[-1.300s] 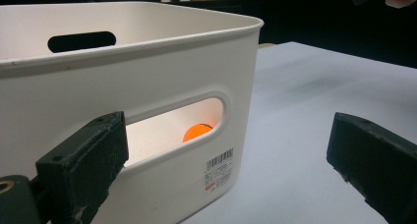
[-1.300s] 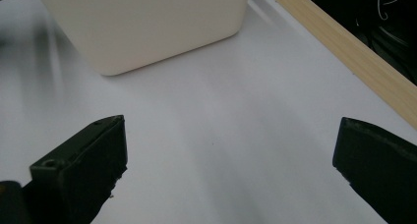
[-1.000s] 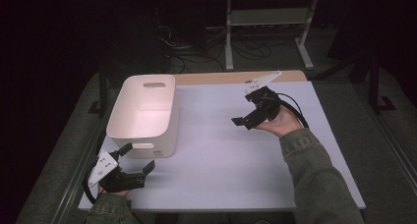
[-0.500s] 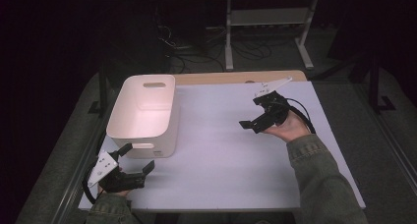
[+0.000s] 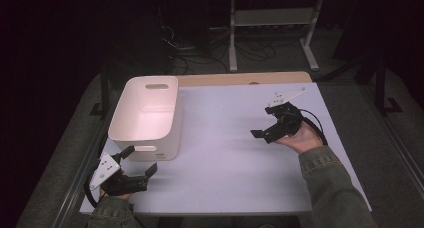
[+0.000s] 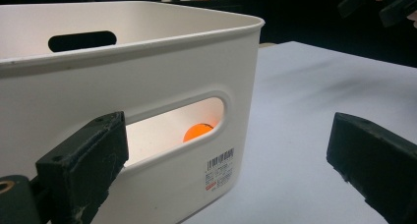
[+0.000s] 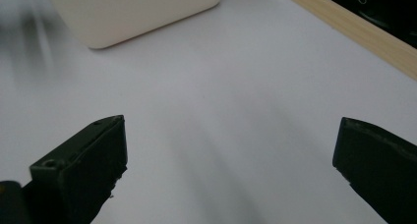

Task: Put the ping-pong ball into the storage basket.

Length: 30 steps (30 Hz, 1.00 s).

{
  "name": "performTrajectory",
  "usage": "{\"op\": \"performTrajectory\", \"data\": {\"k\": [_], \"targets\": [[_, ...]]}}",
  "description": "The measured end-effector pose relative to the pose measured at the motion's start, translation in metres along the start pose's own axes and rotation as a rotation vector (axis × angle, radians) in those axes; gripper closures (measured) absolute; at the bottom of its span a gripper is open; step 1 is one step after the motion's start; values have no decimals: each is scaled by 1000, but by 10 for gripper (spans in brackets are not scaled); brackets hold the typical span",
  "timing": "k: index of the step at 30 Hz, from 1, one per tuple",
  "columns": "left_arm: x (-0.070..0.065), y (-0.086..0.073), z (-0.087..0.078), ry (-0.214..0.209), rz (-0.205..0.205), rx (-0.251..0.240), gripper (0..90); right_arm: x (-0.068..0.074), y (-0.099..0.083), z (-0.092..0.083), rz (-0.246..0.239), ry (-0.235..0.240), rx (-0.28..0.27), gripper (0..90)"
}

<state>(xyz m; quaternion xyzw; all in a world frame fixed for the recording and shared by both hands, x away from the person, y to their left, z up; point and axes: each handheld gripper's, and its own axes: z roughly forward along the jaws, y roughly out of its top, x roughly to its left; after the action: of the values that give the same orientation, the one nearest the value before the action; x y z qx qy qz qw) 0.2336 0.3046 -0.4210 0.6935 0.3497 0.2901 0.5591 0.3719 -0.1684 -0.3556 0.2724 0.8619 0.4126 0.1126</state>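
Nearest me, at the near left corner of the white table (image 5: 235, 153), my left gripper (image 5: 136, 167) sits low with its jaws spread wide and nothing between them, pointed at the near end wall of the white bin (image 5: 150, 113). In the left gripper view I see an orange ball (image 6: 197, 131) inside the bin through the handle slot (image 6: 172, 128); a barcode label (image 6: 220, 167) is stuck just below the slot. Farther out on the right, my right gripper (image 5: 267, 129) hangs above bare table, well apart from the bin, jaws wide open and empty. Beyond the table's far wooden edge (image 5: 245, 79) I see a dark floor with cables and a metal stand (image 5: 272, 23).
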Motion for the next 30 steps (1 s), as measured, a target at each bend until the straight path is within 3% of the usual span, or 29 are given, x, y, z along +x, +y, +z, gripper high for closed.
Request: {"op": "performTrajectory", "data": {"k": [17, 30], "targets": [[0, 0, 0, -4, 1, -2, 16, 3, -27, -8, 39, -8, -22, 0], [0, 0, 0, -7, 3, -2, 16, 8, -57, -23, 74, -40, -81, 0]]}}
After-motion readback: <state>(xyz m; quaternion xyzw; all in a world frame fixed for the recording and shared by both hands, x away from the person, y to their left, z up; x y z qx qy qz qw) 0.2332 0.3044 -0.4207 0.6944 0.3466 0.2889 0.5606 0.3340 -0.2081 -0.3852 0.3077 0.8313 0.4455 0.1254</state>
